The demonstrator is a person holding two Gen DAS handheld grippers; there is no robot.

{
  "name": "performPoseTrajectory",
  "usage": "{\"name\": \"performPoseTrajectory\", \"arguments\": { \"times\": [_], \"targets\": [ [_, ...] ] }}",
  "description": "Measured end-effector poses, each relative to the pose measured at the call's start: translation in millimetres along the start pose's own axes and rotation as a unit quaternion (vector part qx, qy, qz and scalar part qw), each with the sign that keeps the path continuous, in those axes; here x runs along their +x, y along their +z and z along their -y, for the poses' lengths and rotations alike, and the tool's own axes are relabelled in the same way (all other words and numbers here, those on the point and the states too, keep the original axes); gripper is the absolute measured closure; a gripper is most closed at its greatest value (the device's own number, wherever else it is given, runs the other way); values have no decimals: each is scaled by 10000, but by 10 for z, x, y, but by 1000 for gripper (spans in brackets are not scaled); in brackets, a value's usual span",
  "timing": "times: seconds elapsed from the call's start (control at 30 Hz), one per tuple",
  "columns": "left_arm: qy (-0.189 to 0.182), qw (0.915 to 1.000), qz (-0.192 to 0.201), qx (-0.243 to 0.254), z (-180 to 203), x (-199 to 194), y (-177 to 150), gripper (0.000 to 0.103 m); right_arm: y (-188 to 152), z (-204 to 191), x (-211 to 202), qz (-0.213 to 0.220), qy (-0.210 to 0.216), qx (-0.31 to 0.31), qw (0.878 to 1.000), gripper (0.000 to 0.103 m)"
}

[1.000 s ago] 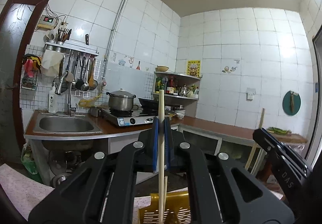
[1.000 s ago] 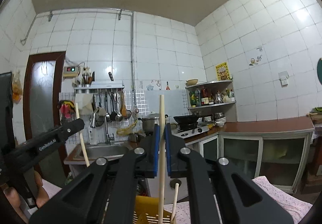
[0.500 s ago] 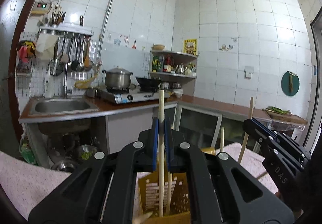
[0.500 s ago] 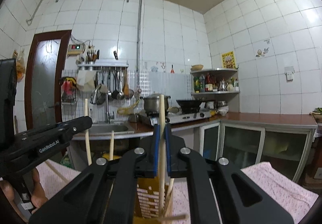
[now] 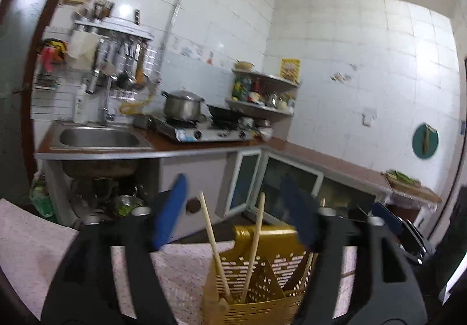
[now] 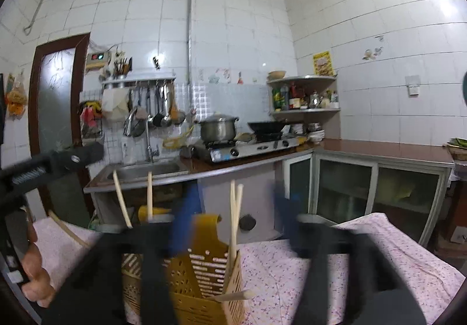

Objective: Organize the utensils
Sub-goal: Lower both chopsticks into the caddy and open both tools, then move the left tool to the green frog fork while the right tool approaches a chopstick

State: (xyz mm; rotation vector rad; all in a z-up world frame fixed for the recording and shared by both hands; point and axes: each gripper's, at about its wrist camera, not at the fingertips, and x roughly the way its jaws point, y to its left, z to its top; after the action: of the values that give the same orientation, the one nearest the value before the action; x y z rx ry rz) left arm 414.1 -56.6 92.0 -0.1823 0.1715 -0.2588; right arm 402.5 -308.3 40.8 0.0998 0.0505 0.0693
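A yellow slotted utensil holder [image 5: 262, 275] stands on the pink flowered tablecloth, just below both grippers; it also shows in the right wrist view [image 6: 204, 281]. Several wooden chopsticks stand in it: two in the left wrist view [image 5: 211, 234], a pair in the right wrist view [image 6: 235, 217], and two more at its left [image 6: 149, 193]. One chopstick [image 6: 233, 295] pokes out sideways. My left gripper [image 5: 236, 214] is open and empty above the holder. My right gripper [image 6: 233, 214] is open and empty, its jaws either side of the pair.
The tablecloth [image 6: 364, 260] covers the table in front. Beyond it are a counter with a sink [image 5: 99, 138], a gas stove with a pot [image 5: 184, 106] and a wok, a corner shelf of bottles [image 6: 303, 97], and hanging utensils on the wall.
Both grippers opened and let go of their chopsticks, which now stand in the yellow holder. Both cameras tilted further down toward the holder.
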Motion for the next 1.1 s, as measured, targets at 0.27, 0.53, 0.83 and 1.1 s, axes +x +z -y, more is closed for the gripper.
{"name": "performPoseTrajectory", "arguments": {
  "times": [0.27, 0.53, 0.83, 1.1],
  "targets": [
    [325, 9994, -90, -1, -195, -617, 243, 5, 230, -109, -439, -219, -31, -141, 9997, 17],
    [531, 9948, -865, 34, -443, -1238, -126, 5, 122, -240, -1021, -795, -101, -202, 9966, 4],
    [806, 9755, -2047, 76, -623, -1461, -828, 5, -458, -162, -1219, -2224, -268, 147, 9745, 4],
    [802, 9369, -3398, 179, -642, -1275, -1398, 5, -971, -69, -1135, -3318, -541, 558, 9402, 4]
  ]
}}
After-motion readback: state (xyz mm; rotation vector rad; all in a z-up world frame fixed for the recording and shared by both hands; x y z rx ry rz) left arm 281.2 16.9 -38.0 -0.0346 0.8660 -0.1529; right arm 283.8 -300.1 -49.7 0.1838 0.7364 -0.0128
